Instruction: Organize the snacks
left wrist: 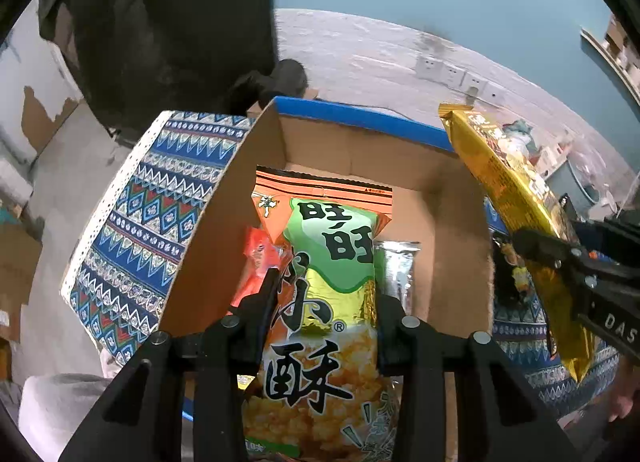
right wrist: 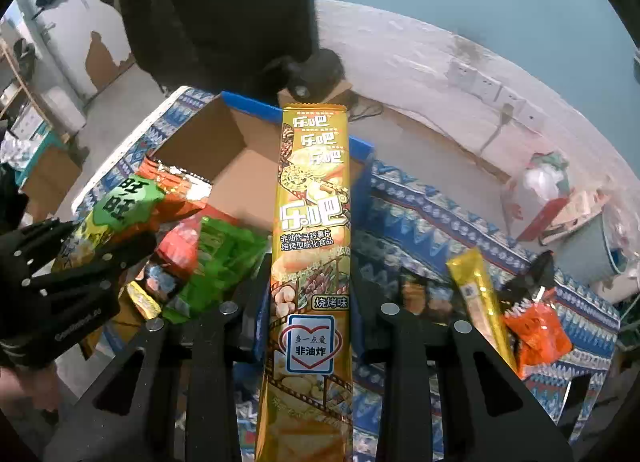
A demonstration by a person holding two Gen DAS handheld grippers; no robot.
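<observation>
My left gripper (left wrist: 324,294) is shut on a green and gold rice cracker bag (left wrist: 328,302) and holds it over the open cardboard box (left wrist: 224,221). An orange bag (left wrist: 320,189), a red packet (left wrist: 260,262) and a silver packet (left wrist: 400,266) lie in the box. My right gripper (right wrist: 310,286) is shut on a long gold potato chip pack (right wrist: 314,221), held upright at the box's right side; it shows in the left wrist view (left wrist: 516,197) too. The left gripper (right wrist: 92,258) with its bag (right wrist: 120,205) shows at the left of the right wrist view.
The box stands on a blue patterned cloth (right wrist: 432,217). A gold stick pack (right wrist: 480,298) and an orange packet (right wrist: 540,334) lie on the cloth to the right. A dark hanging garment (right wrist: 216,9) is behind the box. Green packets (right wrist: 224,254) lie in the box.
</observation>
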